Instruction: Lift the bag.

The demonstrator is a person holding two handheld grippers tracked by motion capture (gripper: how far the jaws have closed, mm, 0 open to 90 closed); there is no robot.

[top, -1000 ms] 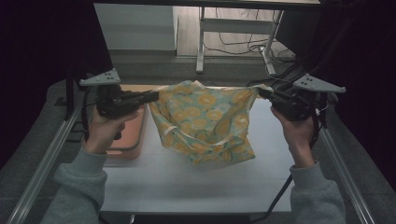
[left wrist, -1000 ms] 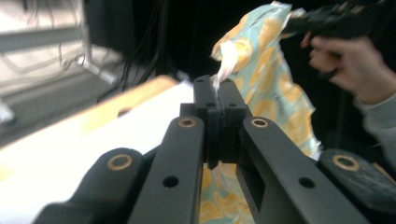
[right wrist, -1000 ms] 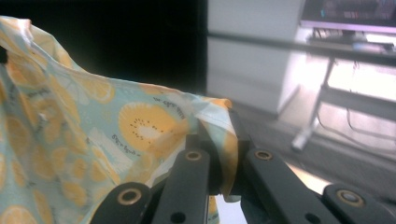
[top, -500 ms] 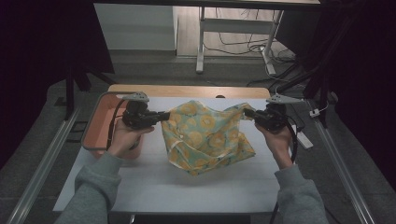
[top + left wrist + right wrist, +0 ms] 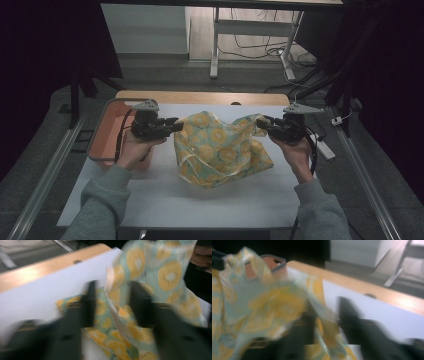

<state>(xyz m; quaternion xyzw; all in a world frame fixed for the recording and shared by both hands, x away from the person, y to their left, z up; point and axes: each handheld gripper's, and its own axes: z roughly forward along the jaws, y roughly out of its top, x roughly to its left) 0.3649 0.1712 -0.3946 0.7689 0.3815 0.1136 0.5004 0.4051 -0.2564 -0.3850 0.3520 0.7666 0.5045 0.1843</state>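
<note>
near table (image 5: 200, 205) strip lies bare; crumpled kiwi-print cloth (image 5: 220, 150) blocks the middle, orange tray (image 5: 102, 135) the left edge.

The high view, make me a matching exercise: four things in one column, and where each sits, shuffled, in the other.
Things:
1. cloth
2. tray
3. left gripper
4. right gripper

Places:
A. at the cloth's right corner
B. left edge of the table
C. middle of the table, between the grippers
D. at the cloth's left corner

Pairs: 1-C, 2-B, 3-D, 4-A
</note>
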